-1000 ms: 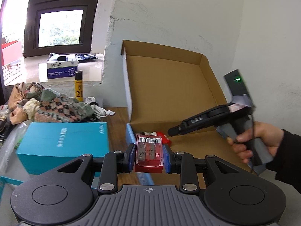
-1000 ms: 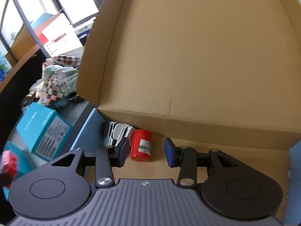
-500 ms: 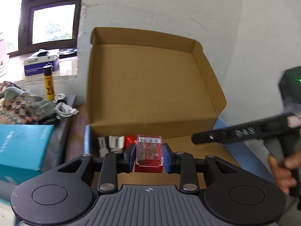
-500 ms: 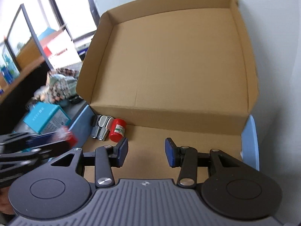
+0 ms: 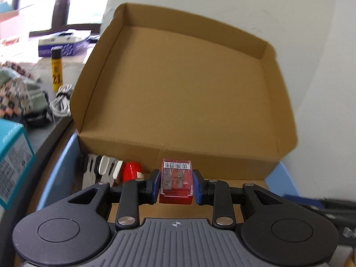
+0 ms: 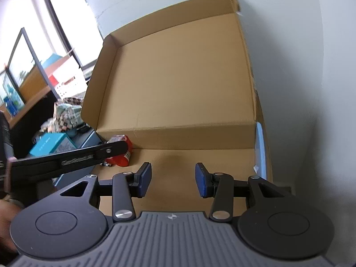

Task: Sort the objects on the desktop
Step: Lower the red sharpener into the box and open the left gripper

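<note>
My left gripper (image 5: 175,185) is shut on a small red clear-lidded box (image 5: 176,181) with a barcode label, held just above the floor of the open cardboard box (image 5: 178,84). A red cylinder (image 5: 131,170) and white-and-metal clips (image 5: 101,169) lie in the box's back left corner. My right gripper (image 6: 173,181) is open and empty over the box floor (image 6: 200,158). The left gripper's arm (image 6: 66,159) crosses the right wrist view at the left, in front of the red cylinder (image 6: 120,159).
A teal carton (image 5: 13,155) stands left of the box, also in the right wrist view (image 6: 52,144). Patterned cloth (image 5: 20,93), a white cable (image 5: 61,102) and a yellow tube (image 5: 56,69) lie behind it. A white wall (image 5: 311,44) is close on the right.
My left gripper has carried the red box rightwards from over the teal carton into the cardboard box. My right gripper has pulled back from the red cylinder and to the right, still open.
</note>
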{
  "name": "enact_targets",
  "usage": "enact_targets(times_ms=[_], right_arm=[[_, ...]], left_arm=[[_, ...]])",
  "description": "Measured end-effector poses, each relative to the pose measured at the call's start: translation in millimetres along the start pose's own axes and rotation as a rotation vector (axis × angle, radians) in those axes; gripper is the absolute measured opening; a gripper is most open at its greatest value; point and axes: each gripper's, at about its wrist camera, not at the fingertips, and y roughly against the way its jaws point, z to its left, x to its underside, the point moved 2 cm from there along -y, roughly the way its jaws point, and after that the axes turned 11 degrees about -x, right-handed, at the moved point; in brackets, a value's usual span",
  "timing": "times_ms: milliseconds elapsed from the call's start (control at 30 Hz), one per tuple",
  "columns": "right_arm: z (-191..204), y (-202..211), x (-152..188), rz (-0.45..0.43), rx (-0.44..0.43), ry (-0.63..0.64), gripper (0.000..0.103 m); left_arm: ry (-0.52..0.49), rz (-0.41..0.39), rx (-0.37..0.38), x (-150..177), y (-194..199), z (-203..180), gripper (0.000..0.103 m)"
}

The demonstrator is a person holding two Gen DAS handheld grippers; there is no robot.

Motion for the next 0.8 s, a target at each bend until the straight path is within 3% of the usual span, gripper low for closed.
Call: enact_targets(times_ms=[367,500,800], right_arm=[[-27,0,5,0.003,-0.068,-0.057,0.049],[-31,0,2,-0.005,-0.083,-0.060,0.052],[-32,-15,3,0.036,-0.127,-0.048,0.053]], left_arm=[[0.023,0.103,-0.095,2,-28,-13,0.033],[-0.005,0.093,-0.148,-2,-36,-16,0.033],[-0.019,0.145,-0.189,1,-51,-19,0.034]])
